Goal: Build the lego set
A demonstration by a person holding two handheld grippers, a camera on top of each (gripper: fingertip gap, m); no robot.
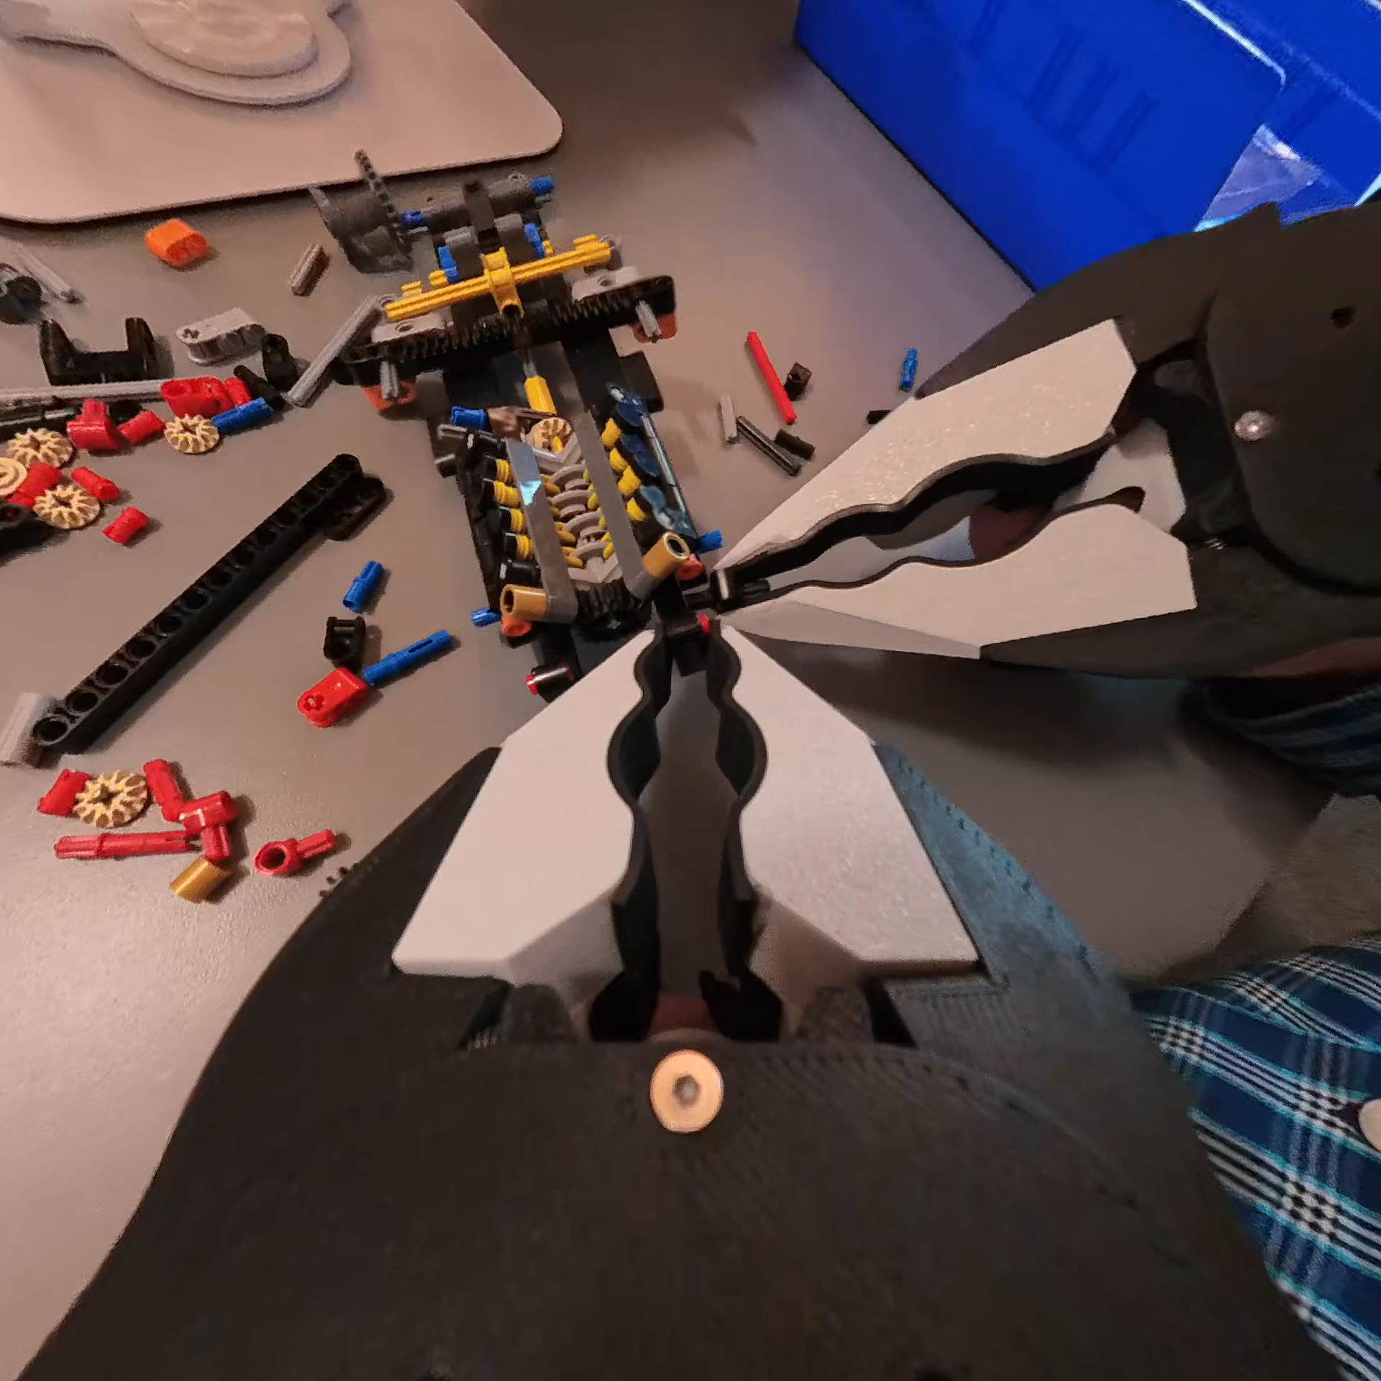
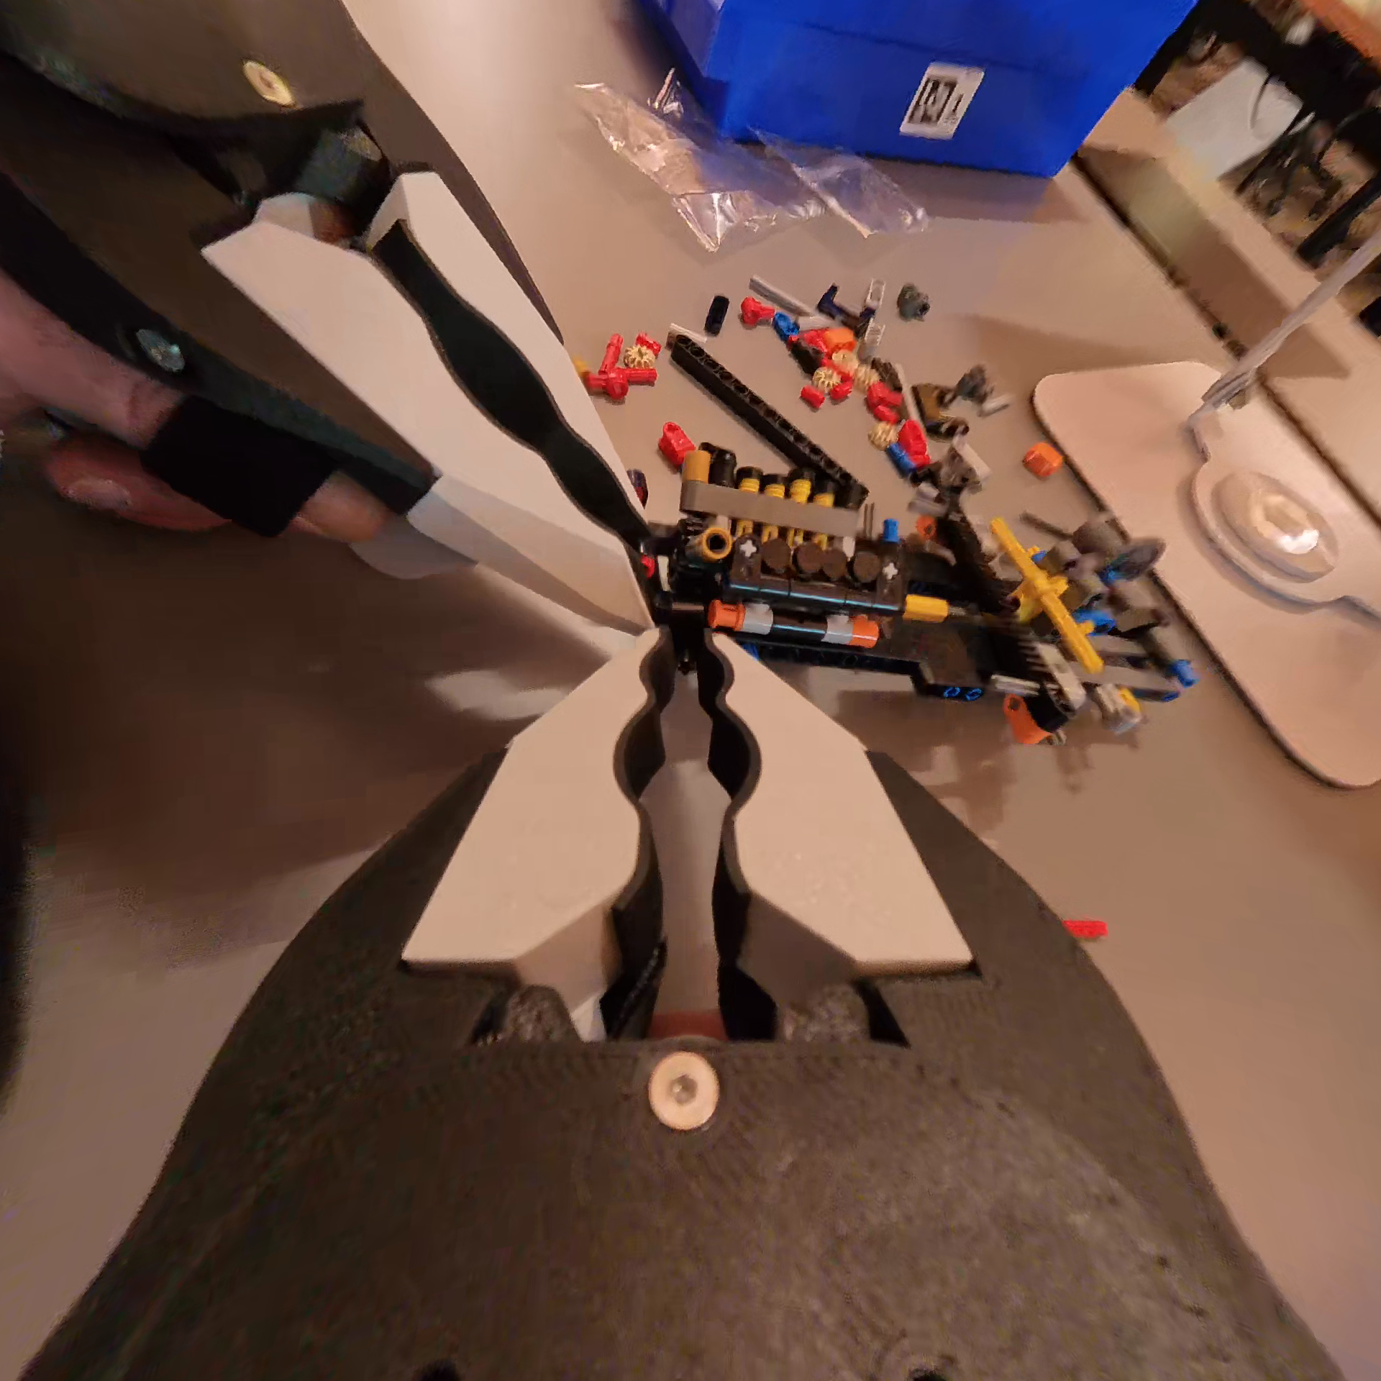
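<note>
The half-built lego model [image 1: 553, 463], a black chassis with a grey and yellow engine block and a yellow cross axle, lies on the grey table; it also shows in the right wrist view [image 2: 859, 598]. My left gripper [image 1: 684, 644] is shut on a black part with red pins at the model's near end. My right gripper [image 1: 721, 590] comes in from the right and is shut on a small black piece [image 1: 740, 586] at that same end. In the right wrist view my right gripper [image 2: 684, 646] and left gripper [image 2: 646, 568] meet at the model's end.
Loose red, blue, tan and black pieces [image 1: 179, 814] and a long black beam [image 1: 209, 605] lie left of the model. A blue bin [image 2: 859, 67] and a clear plastic bag [image 2: 747, 179] stand behind. A grey mat [image 2: 1106, 448] carries a white stand base [image 2: 1270, 523].
</note>
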